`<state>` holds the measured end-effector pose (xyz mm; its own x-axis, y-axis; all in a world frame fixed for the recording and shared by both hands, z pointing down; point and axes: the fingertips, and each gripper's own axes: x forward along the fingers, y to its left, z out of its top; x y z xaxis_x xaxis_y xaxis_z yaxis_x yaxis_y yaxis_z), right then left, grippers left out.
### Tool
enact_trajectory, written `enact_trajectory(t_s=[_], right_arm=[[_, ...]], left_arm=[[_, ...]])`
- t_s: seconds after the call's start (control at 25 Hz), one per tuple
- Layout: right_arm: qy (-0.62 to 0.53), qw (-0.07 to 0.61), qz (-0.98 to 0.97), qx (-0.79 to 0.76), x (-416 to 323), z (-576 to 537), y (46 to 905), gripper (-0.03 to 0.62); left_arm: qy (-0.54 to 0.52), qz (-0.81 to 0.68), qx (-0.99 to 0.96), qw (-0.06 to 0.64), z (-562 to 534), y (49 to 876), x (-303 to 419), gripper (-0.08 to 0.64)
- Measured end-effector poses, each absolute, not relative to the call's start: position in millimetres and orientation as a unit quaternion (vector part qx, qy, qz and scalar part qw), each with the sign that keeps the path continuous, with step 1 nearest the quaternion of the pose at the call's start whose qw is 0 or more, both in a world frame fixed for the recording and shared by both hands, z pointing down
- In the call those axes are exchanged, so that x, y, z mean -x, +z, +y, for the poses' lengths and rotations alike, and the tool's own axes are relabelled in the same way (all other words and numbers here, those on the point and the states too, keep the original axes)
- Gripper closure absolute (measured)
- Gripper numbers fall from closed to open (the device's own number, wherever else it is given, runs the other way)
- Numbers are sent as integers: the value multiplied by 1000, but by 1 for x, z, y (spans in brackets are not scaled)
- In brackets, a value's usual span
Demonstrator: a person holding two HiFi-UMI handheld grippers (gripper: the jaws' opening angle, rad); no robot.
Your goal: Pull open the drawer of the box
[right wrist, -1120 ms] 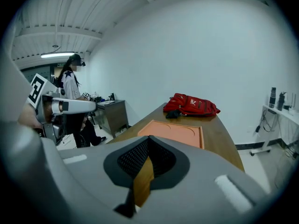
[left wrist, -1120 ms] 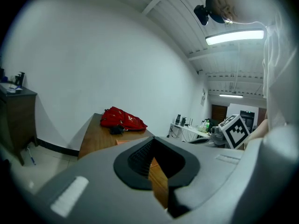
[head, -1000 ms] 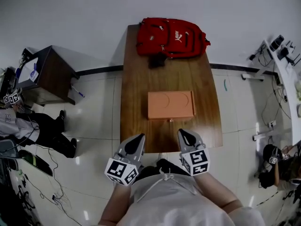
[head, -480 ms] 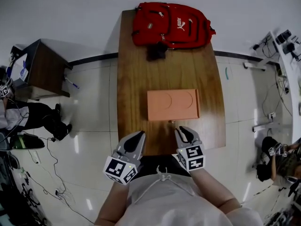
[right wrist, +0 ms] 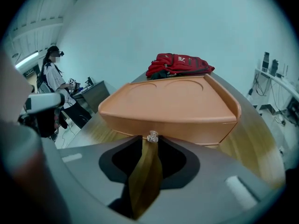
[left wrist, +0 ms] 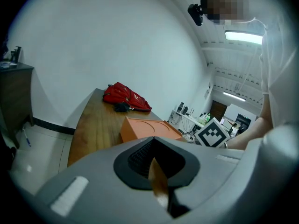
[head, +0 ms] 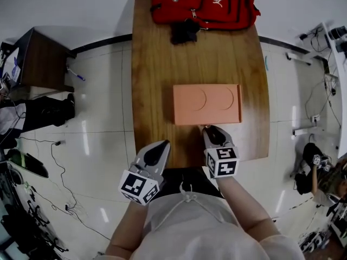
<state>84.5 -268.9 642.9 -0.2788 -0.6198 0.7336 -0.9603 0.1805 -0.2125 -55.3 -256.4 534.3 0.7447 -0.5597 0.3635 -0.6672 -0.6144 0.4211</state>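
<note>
Two grippers are working at the near end of the table (head: 157, 64). The right gripper (head: 209, 130) is now reaching over the table edge, its tips right at the near face of the box (head: 207, 104); half a second ago it was hanging short of the box, back by the edge. Its jaws are standing a narrow slit apart, and the small knob (right wrist: 153, 136) on the drawer front (right wrist: 196, 132) is sitting at the mouth of that slit; whether they are pinching it I cannot tell. The drawer is lying flush in the box, which is resting mid-table as before. The left gripper (head: 161, 147) is staying back at the table edge, well apart from the box, its jaws meeting at the tips on nothing. A red backpack (head: 203, 1) is lying at the far end.
</note>
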Motion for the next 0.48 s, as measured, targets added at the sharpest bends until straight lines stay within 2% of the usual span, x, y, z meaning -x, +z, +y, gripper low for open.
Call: enact_trajectory(t_s=[0.48], right_arm=[[333,263,-705,-568,-87,-273,649,518]], left_arm=[[109,-330,-894,284,-253,547,58,555]])
